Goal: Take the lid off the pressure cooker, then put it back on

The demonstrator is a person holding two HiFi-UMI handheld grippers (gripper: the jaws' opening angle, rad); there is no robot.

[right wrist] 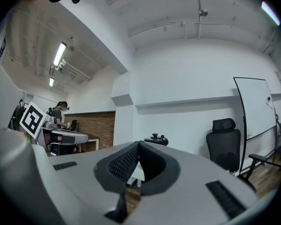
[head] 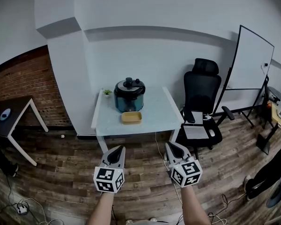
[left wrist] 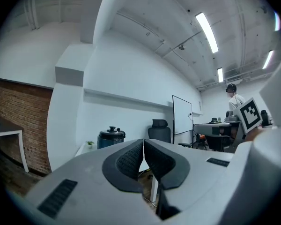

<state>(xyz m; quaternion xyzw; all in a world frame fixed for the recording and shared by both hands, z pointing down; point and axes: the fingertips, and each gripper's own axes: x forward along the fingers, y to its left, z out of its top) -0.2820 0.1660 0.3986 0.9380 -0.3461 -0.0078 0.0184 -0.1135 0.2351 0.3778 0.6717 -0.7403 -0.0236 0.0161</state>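
Note:
A dark blue pressure cooker [head: 129, 100] with its black lid [head: 129, 86] on stands at the back of a small white table [head: 154, 116] against the wall. It also shows far off in the left gripper view as the cooker [left wrist: 111, 138], and only its lid [right wrist: 156, 139] rises over the jaws in the right gripper view. My left gripper [head: 117, 152] and right gripper [head: 173, 148] are held level side by side, well short of the table. Both are shut with nothing between their jaws.
A shallow tan tray [head: 131, 117] lies in front of the cooker and a small plant [head: 107, 93] to its left. A black office chair [head: 201, 107] stands right of the table, a whiteboard [head: 250, 62] behind it. A dark desk [head: 14, 111] is at left. Cables run over the wooden floor.

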